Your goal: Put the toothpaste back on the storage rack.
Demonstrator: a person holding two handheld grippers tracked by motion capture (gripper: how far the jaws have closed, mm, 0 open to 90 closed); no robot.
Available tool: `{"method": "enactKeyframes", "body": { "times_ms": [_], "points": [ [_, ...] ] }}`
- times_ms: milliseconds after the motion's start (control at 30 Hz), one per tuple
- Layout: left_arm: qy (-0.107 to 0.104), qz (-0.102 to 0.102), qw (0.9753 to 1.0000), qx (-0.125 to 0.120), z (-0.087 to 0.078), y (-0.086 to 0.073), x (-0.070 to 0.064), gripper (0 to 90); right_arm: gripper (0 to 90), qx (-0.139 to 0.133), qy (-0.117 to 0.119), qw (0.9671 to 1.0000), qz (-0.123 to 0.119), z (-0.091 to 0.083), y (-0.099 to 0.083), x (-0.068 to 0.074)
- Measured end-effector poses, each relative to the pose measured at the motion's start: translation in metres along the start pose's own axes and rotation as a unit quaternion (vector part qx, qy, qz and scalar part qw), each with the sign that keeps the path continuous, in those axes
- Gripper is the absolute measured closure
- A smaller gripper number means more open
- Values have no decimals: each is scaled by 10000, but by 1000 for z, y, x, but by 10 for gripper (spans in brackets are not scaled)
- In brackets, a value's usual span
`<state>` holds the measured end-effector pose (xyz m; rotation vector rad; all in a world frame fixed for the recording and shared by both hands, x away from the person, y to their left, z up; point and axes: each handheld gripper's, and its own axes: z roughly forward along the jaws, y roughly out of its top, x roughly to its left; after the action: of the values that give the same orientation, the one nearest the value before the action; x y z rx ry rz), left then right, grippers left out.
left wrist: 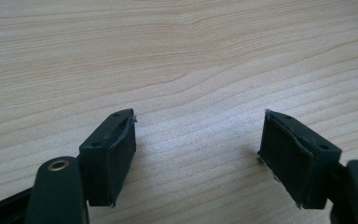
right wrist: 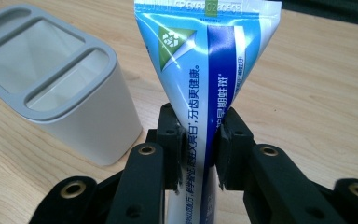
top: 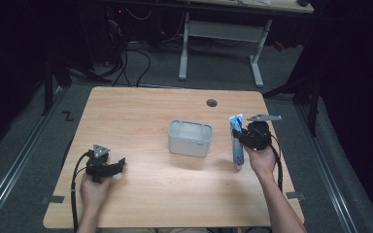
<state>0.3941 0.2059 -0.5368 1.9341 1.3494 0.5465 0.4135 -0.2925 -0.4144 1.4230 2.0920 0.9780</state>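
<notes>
Toothpaste tube, pinched mid-body by the right tool, just right of the grey two-slot holder on the bench. Could slip or buckle: smooth soft tube. Long axis upright, crimped end up, cap down. Left tool spread wide, holding nothing, near bench's left edge.

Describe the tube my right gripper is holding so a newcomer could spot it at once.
Start at the wooden table, then find the grey holder near its middle. Just to the holder's right, the right gripper is clamped on the toothpaste tube, crimped end up. It is the one blue-and-white printed item, with a green triangle near the crimp.
</notes>
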Motion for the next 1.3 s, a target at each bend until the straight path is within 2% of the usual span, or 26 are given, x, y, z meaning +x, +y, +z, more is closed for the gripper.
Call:
{"method": "enactKeyframes", "body": {
  "times_ms": [267,500,833,1300],
  "points": [
    [-15,-7,10000,1,0,0,0,271,742,-286,47,9996,-16,-16,8,4],
    [-16,-6,10000,0,0,0,0,271,741,-471,150,9987,-149,-27,19,10],
    [-4,2,10000,0,0,0,0,271,740,-673,508,9961,-260,-36,28,23],
    [2,16,10000,2,0,0,0,271,739,-900,1040,9899,-339,-44,44,37]
  ]
}}
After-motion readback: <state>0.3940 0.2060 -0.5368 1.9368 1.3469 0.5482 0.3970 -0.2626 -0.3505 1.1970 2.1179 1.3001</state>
